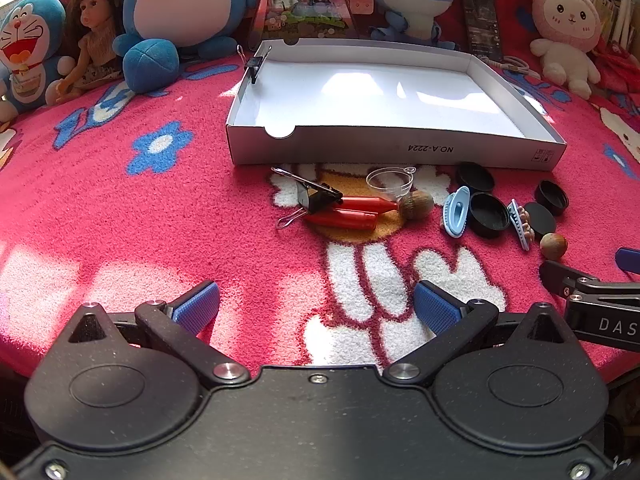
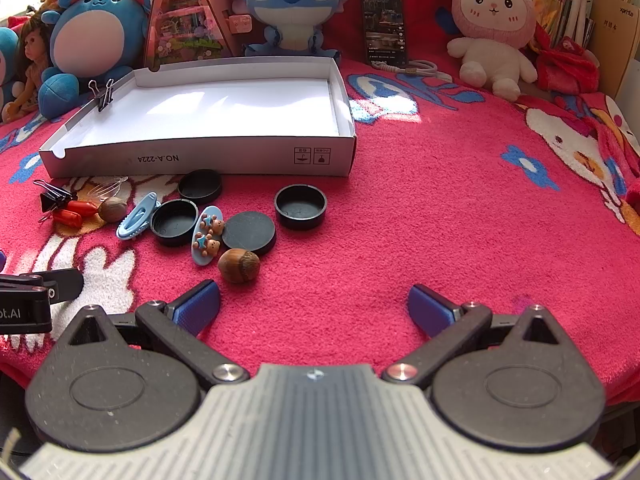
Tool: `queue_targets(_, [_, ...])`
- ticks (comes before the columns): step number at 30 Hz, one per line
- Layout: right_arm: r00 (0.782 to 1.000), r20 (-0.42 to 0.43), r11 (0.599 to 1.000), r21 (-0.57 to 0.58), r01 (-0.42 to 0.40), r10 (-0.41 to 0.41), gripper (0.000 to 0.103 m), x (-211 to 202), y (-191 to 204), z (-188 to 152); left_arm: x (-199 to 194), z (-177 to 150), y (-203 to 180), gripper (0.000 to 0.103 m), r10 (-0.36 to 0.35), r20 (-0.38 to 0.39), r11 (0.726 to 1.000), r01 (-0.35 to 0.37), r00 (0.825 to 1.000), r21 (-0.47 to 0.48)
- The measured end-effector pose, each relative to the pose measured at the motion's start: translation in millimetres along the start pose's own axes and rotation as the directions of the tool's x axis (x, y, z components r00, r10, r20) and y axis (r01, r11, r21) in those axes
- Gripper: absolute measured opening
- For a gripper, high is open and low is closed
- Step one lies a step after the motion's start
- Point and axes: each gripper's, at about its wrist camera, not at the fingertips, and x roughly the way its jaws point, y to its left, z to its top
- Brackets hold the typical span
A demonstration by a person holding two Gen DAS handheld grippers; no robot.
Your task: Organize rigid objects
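Hazelnut (image 2: 239, 266) nearest; blue clip (image 2: 137, 216) lies diagonal.

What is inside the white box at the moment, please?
The white box holds nothing on its floor; one binder clip grips its left wall. The near wall hides a strip of floor.

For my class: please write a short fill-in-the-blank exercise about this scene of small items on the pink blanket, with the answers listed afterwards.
1. The white cardboard box holds no loose items; only a black binder clip is clamped to its ____.
2. The number of round black plastic caps lying on the blanket is ____.
3. The brown hazelnut lies nearest the ____ gripper.
4. Both grippers' jaws are ____.

Answers: rim; four; right; open
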Motion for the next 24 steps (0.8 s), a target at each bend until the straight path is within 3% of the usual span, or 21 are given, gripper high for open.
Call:
queue_targets(16, [0.997,0.077,1.0,0.007,-0.012,0.012,0.103,-3,-3,-12,-2,-9,4,0.102,-0.024,0.044,0.999,0.023,0.999,0.022])
queue_targets(22, [0.995,0.091,0.999,-0.002,-0.033,0.033,0.103,-6,-2,-12,-12,-11,3,0.082,-0.057,0.073,0.997,0.053,0.996,0.064])
queue_targets(24, [0.993,0.11,0.999,-0.018,-0.042,0.043,0.1,-9,1,-13,-15,-10,3,0.069,-0.067,0.085,0.996,0.061,0.994,0.069])
